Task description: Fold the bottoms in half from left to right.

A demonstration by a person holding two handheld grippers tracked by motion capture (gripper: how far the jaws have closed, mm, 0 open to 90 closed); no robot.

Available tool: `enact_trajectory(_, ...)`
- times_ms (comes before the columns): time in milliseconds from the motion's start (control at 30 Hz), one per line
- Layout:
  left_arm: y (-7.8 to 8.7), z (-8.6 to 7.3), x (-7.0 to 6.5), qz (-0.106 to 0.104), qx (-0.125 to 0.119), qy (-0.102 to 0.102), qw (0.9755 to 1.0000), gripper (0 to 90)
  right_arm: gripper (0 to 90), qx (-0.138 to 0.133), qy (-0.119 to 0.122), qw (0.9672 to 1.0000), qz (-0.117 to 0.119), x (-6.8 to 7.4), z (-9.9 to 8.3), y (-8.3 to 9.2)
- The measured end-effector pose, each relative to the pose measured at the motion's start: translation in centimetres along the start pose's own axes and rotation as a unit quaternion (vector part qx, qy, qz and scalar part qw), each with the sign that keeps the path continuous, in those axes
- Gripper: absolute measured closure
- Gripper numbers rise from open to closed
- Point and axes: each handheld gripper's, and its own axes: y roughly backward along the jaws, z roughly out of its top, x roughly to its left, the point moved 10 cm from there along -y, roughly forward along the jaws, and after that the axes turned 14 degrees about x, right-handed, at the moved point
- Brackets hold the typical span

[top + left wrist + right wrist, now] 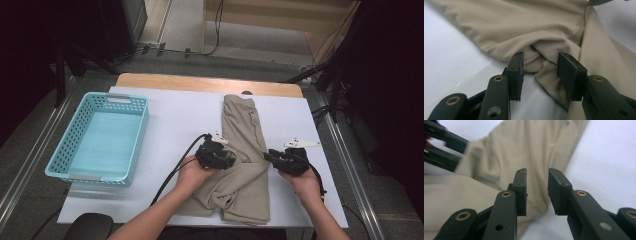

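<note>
A beige garment lies lengthwise on the white table sheet, narrow at the far end and bunched near the person. My left gripper rests on its left edge. In the left gripper view, a puckered fold of the garment fills the gap between the jaws of the left gripper, and both pads press on it. My right gripper sits at the garment's right edge. In its own view the right gripper stands open with nothing between the pads, the garment lying beyond them.
A light blue plastic basket stands on the left of the table with nothing in it. A wooden table edge shows at the far side. Black cables trail from both grippers toward the person. White sheet shows between basket and garment.
</note>
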Motion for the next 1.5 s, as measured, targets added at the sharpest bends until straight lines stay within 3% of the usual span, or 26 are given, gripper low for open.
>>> enact_trajectory(67, -0.6, 0.1, 0.0, -0.005, 0.006, 0.001, 1.0000, 61.1, 62.9, -0.007, -0.002, 1.0000, 0.005, 0.3, 0.5, -0.1)
enact_trajectory(133, -0.8, 0.1, -0.2, -0.012, 0.007, -0.001, 0.9999, 76.5, 60.2, -0.016, -0.005, 0.9997, 0.016, 0.8, 1.4, -0.3)
enact_trajectory(233, 0.0, -0.2, -0.3, -0.030, 0.008, 0.018, 0.9993, 86.3, 57.2, -0.025, -0.001, 0.9995, 0.020, 1.5, 2.7, -0.8)
enact_trajectory(467, 3.0, -2.8, 0.4, -0.023, 0.008, 0.020, 0.9995, 86.3, 51.6, -0.030, 0.009, 0.9992, 0.023, 2.5, 6.7, -3.0)
enact_trajectory(567, 2.9, -3.0, 0.6, -0.029, 0.006, 0.028, 0.9992, 86.3, 50.6, -0.033, 0.004, 0.9991, 0.027, 2.7, 8.6, -4.6)
enact_trajectory(667, 2.6, -2.9, 0.4, -0.026, 0.004, 0.023, 0.9994, 85.6, 48.4, -0.033, -0.001, 0.9990, 0.030, 2.7, 10.3, -6.3)
enact_trajectory(833, 2.5, -2.9, 0.3, -0.027, 0.002, 0.024, 0.9993, 85.6, 46.0, -0.024, -0.003, 0.9996, 0.013, 2.4, 12.2, -8.9)
enact_trajectory(1100, 2.3, -2.7, 0.4, -0.037, -0.002, 0.031, 0.9988, 85.9, 26.4, -0.004, -0.014, 0.9999, -0.002, 2.9, 14.8, -12.4)
enact_trajectory(1167, 2.3, -2.7, 0.4, -0.039, -0.003, 0.031, 0.9988, 85.9, 25.9, 0.001, -0.018, 0.9998, -0.010, 3.0, 15.2, -13.2)
enact_trajectory(1233, 2.3, -2.7, 0.4, -0.040, -0.002, 0.031, 0.9987, 86.0, 27.4, 0.016, -0.019, 0.9991, -0.036, 2.8, 15.4, -14.0)
enact_trajectory(1300, 2.4, -2.7, 0.5, -0.039, 0.001, 0.030, 0.9988, 86.1, 41.8, 0.008, -0.021, 0.9970, -0.074, 2.5, 15.6, -14.2)
enact_trajectory(1333, 2.4, -2.7, 0.5, -0.039, 0.001, 0.030, 0.9988, 86.1, 41.8, 0.008, -0.021, 0.9970, -0.074, 2.5, 15.6, -14.2)
enact_trajectory(1367, 2.5, -2.7, 0.6, -0.039, 0.001, 0.029, 0.9988, 86.1, 60.3, 0.005, -0.024, 0.9959, -0.087, 2.3, 15.8, -14.3)
enact_trajectory(1433, 2.7, -2.7, 0.7, -0.038, 0.001, 0.030, 0.9988, 86.2, 73.0, 0.004, -0.034, 0.9959, -0.084, 2.3, 16.0, -14.3)
enact_trajectory(1500, 3.0, -2.6, 0.9, -0.036, 0.004, 0.028, 0.9989, 86.6, 81.3, 0.003, -0.065, 0.9956, -0.067, 2.5, 16.2, -14.4)
